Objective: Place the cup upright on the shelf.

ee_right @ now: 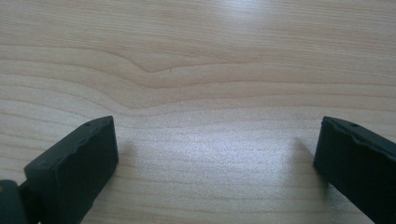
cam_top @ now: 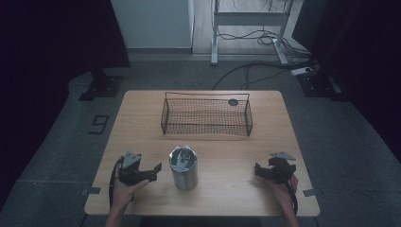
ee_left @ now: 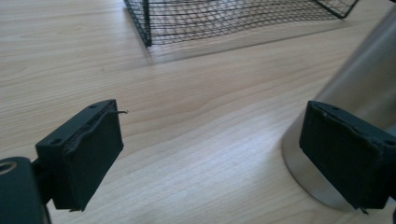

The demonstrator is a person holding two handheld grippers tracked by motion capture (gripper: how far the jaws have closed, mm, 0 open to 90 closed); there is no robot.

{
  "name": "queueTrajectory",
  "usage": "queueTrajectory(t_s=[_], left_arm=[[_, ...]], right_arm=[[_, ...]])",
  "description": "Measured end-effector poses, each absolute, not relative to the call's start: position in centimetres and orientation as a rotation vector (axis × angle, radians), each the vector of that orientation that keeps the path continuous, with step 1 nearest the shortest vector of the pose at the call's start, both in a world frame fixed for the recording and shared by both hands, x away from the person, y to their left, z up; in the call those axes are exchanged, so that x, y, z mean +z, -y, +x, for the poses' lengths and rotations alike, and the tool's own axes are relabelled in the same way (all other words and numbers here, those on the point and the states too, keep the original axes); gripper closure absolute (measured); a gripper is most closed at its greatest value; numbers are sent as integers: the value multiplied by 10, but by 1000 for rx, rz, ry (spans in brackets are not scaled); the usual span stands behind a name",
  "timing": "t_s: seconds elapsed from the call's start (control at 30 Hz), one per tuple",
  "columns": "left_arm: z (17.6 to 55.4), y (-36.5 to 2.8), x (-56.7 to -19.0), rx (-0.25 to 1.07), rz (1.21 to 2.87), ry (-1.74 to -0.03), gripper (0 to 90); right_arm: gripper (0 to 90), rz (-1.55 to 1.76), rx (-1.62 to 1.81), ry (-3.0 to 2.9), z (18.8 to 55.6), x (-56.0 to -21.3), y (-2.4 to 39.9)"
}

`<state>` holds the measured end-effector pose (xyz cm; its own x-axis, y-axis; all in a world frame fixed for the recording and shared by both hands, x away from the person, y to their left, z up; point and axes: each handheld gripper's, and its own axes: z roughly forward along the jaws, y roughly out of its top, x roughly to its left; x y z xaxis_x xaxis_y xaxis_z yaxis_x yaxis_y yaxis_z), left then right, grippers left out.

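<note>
Steel, brushed and shiny, makes up the canister (cam_top: 183, 168) that stands upright on the wooden table (cam_top: 142, 113) near its front edge, roughly midway between the two hands. Something pale lies inside its open top; what it is cannot be told. Just to its left, the left gripper (cam_top: 153, 171) rests low over the table, held in a hand with the forearm coming in from the bottom edge, jaws pointing toward the canister. In the left gripper view its jaws stand wide apart with nothing between them, the canister (ee_left: 355, 88) close beside one jaw. Well apart on the other side, the right gripper (cam_top: 258, 171) sits low over bare wood, jaws spread wide and empty. Farther back stands a black wire basket (cam_top: 206, 116).
</note>
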<state>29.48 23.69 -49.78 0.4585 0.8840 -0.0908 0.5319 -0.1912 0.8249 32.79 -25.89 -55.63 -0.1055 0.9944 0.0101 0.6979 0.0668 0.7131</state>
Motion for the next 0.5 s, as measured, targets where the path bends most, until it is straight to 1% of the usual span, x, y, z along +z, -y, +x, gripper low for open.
queueTrajectory(t_s=[0.33, 0.5], left_arm=[[294, -237, -494, 501, 1838, -1169, 57], [290, -238, -491, 488, 1814, -1190, 57]], right_arm=[[1, 1665, 798, -1874, 327, -556, 260], [2, 1663, 801, -1874, 326, -556, 261]])
